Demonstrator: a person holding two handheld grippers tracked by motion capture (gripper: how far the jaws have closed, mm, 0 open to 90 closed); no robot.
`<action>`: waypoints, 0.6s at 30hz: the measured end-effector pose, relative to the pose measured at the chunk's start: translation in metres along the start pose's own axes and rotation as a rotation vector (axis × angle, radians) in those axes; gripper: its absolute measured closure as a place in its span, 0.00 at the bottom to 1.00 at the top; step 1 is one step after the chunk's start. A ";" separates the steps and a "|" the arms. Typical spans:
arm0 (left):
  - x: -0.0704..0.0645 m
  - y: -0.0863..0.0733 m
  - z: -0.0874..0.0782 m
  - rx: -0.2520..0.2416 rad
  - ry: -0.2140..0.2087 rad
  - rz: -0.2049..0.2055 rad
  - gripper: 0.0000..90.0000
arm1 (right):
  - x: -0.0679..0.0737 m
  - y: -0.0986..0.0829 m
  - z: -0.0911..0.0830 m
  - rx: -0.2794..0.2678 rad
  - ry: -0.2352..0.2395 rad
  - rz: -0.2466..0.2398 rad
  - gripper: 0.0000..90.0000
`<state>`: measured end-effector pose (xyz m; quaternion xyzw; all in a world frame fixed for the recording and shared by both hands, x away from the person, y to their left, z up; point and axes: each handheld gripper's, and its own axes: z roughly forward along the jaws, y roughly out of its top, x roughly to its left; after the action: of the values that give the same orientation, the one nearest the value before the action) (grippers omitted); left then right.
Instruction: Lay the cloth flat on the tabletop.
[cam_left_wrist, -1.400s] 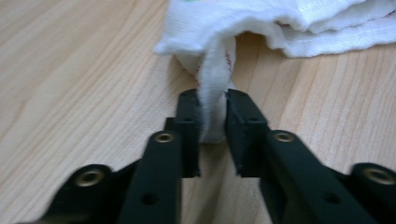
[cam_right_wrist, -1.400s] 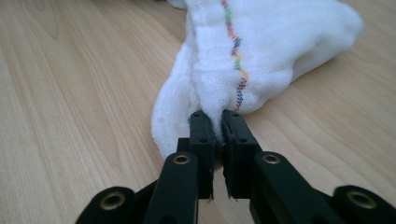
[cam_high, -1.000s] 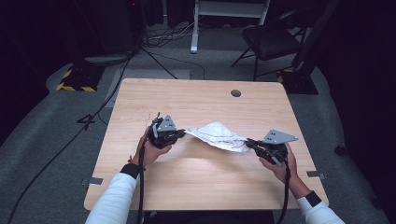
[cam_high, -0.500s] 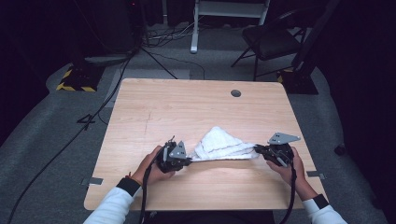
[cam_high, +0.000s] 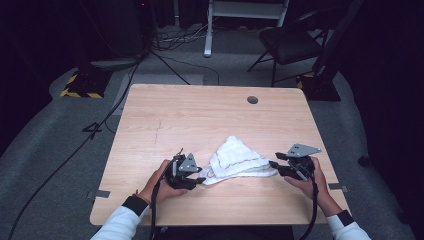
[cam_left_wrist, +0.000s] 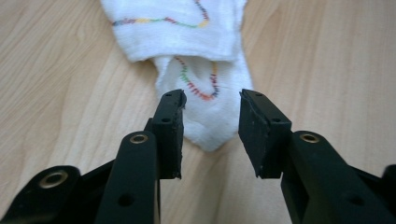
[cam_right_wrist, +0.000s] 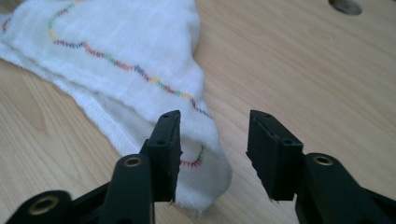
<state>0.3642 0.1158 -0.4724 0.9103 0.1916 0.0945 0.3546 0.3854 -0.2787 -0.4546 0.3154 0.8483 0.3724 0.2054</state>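
High view shows a light wooden table (cam_high: 200, 120) with a round hole (cam_high: 252, 100) near its far edge, standing on grey carpet (cam_high: 60, 145) in a dark room; a black chair (cam_high: 287, 45) and cables (cam_high: 165, 55) are behind it. A white cloth (cam_high: 235, 159) lies folded on the near part of the table, with a wavy line of coloured stitches along its border. The left gripper (cam_left_wrist: 210, 135) has its jaws apart around one cloth corner. The right gripper (cam_right_wrist: 212, 154) is also spread, beside the other corner.
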 end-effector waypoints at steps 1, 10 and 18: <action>0.003 0.000 0.004 0.011 0.008 -0.005 0.66 | 0.001 0.002 -0.001 -0.011 -0.002 -0.004 0.58; 0.023 0.009 0.026 0.028 0.016 -0.038 0.68 | 0.063 0.041 0.036 -0.063 0.198 -0.169 0.54; 0.030 0.013 0.037 0.035 -0.044 -0.028 0.89 | 0.105 0.060 0.073 -0.027 0.280 -0.254 0.53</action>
<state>0.4065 0.0969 -0.4901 0.9154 0.1980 0.0664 0.3441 0.3757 -0.1382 -0.4677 0.1480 0.8965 0.3951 0.1352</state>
